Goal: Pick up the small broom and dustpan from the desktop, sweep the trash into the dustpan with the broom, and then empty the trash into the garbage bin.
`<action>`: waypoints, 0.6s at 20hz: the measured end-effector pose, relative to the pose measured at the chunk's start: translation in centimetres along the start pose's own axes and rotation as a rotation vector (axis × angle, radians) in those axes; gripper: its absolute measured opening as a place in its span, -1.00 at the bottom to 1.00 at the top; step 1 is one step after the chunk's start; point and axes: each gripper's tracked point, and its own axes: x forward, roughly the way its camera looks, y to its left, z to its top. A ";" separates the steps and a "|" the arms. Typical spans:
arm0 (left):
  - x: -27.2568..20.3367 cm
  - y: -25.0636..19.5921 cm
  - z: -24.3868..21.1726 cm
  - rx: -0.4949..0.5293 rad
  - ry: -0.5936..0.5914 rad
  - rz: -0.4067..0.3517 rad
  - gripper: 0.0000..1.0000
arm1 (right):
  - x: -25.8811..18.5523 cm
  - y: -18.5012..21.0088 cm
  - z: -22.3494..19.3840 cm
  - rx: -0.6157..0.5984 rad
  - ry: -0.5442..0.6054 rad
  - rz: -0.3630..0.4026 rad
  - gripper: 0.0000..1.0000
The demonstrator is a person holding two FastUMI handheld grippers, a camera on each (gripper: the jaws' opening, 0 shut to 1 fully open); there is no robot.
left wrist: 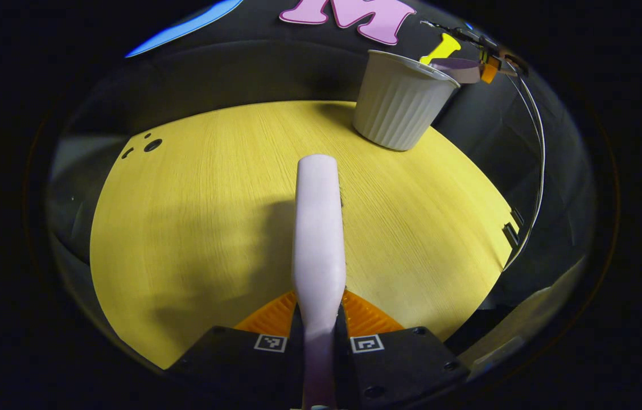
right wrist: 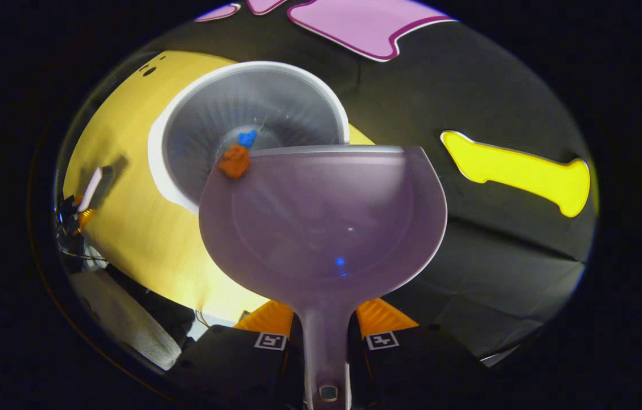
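The yellow wood-grain desktop (left wrist: 196, 228) fills the middle of the left gripper view, with a few small dark holes (left wrist: 147, 145) near its far left corner. A white ribbed garbage bin (left wrist: 398, 105) stands upright at the far right edge of the desktop, against the black booth wall. Just beyond its rim, the dustpan (left wrist: 457, 69) and the other gripper show small and far off, with thin cables (left wrist: 537, 142) curving down the right side.

The left gripper (left wrist: 319, 324) is closed on the pale handle of the small broom (left wrist: 319, 228) — both fingers press its sides, and the handle runs forward over the bare desktop, clear of the bin.

In the right gripper view, the right gripper (right wrist: 325, 327) clamps the stem of the translucent purple dustpan (right wrist: 324, 222) between its two fingers. The pan's front lip sits over the open mouth of the garbage bin (right wrist: 207, 108), hiding the bin's near right part. An orange scrap of trash (right wrist: 234, 162) lies at the left corner of the lip, and a blue scrap (right wrist: 247, 138) just past it appears to be inside the bin. Far left, the broom and left gripper (right wrist: 83, 212) sit small over the desktop.
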 end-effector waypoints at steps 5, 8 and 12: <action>-0.6 0.7 -0.6 -0.033 0.003 0.014 -0.48 | 0.1 0.3 0.3 -0.009 -0.019 -0.008 -0.29; -0.7 1.0 -0.4 -0.031 -0.003 0.021 -0.48 | -0.1 0.6 0.1 0.015 -0.075 -0.003 -0.29; -0.7 0.9 0.2 -0.019 -0.007 0.025 -0.48 | -2.4 1.0 -0.7 0.111 -0.235 0.030 -0.29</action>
